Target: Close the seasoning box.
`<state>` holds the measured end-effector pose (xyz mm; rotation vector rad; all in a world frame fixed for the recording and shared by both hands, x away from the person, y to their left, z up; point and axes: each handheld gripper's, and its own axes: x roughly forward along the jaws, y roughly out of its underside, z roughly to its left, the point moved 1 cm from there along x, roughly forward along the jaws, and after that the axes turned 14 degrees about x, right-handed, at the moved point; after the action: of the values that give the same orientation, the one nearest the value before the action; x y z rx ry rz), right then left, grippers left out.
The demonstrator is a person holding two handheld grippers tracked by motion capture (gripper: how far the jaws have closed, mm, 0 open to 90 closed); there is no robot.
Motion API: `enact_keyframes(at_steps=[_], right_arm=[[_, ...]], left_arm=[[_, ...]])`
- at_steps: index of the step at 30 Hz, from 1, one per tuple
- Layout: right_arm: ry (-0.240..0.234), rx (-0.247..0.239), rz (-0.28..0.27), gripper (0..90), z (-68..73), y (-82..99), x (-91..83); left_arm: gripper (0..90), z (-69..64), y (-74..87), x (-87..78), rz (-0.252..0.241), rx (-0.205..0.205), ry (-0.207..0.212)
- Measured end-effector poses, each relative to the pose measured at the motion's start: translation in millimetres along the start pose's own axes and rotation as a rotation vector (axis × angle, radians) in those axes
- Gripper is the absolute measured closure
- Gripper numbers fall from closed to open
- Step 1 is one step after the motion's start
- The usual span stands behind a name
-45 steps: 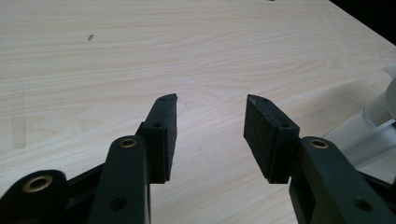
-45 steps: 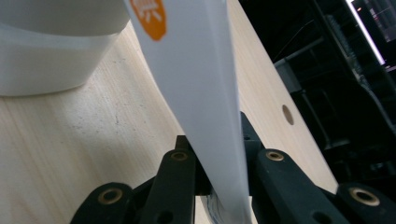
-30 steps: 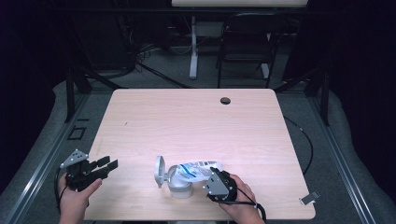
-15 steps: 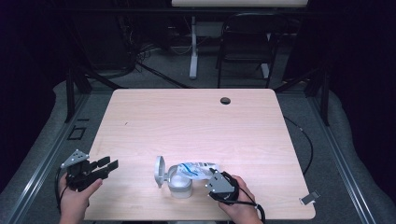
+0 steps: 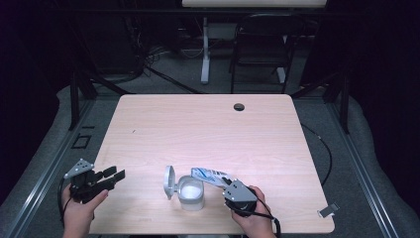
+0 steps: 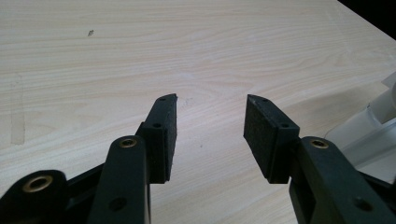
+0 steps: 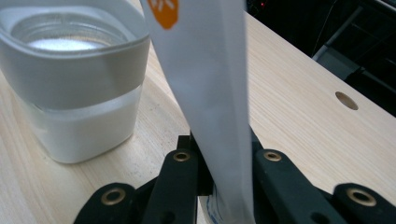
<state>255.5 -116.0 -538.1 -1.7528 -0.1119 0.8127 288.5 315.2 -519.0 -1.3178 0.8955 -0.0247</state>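
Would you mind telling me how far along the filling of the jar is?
Done: the jar stands with its lid flipped open and white powder inside. In hand: the right gripper holds the packet tilted toward its mouth. Left: closing the lid; the left gripper waits open.

The left black hand-held gripper [image 5: 110, 177] rests low at the near-left edge — jaws spread wide, nothing between them. The right black hand-held gripper [image 5: 229, 184] — jaws clamped — points left.

high view: overhead, facing forward-down, far | gripper views: low, close along table [image 5: 148, 129] | shared: jar [image 5: 190, 191]
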Motion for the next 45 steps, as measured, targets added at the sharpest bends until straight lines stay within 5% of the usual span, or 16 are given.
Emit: enact_keyframes(at_steps=[17, 28, 45], right_arm=[[-0.005, 0.1, -0.075, 83.6, -10.9, -8.9, -7.7], [-0.02, 0.247, -0.144, 83.9, -24.7, -11.3, -14.0], [-0.024, 0.399, -0.197, 84.0, -43.9, -5.7, -19.7]], left_arm=[[55.1, 0.2, 0.3, 0.0, -0.001, -0.001, -0.004], [55.1, 0.6, 0.5, 0.2, 0.001, -0.001, -0.004], [55.1, -0.7, 1.4, 1.8, 0.005, 0.001, -0.003]])
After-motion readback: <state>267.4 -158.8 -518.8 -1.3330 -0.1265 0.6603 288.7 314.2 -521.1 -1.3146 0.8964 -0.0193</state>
